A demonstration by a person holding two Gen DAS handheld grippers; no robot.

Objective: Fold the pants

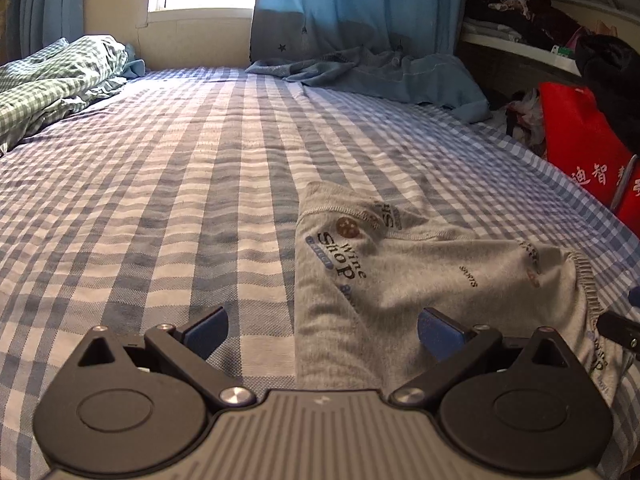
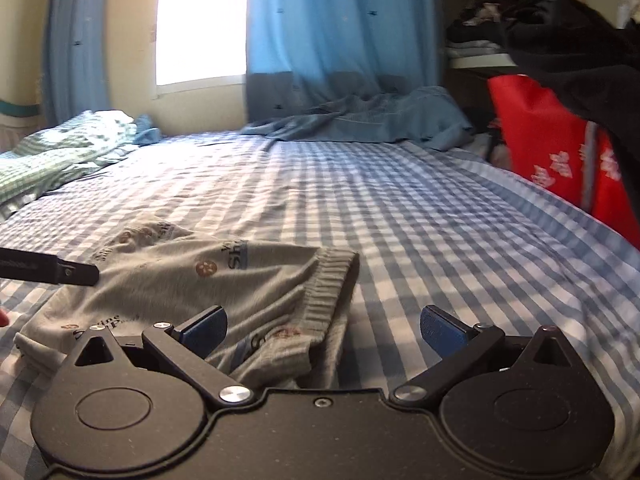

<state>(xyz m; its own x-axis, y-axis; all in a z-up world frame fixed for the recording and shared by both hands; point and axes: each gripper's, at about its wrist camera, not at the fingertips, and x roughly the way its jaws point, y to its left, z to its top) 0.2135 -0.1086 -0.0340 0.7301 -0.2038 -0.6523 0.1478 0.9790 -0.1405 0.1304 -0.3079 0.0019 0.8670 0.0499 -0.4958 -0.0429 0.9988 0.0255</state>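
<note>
Small grey pants (image 1: 408,264) with printed "Wine Shop" words lie bunched on the blue checked bed sheet (image 1: 160,184). My left gripper (image 1: 322,330) is open and empty, hovering low over their left edge. In the right wrist view the pants (image 2: 192,280) lie to the left, with the ribbed waistband (image 2: 332,284) toward the middle. My right gripper (image 2: 324,330) is open and empty just above the waistband. The tip of the left gripper shows as a black bar (image 2: 60,272) over the pants.
A green checked quilt (image 1: 52,84) is bunched at the far left. A blue cloth (image 1: 384,72) lies at the far end under blue curtains (image 1: 352,4). A red bag (image 1: 580,148) and shelves of clothes (image 1: 532,20) stand past the bed's right edge.
</note>
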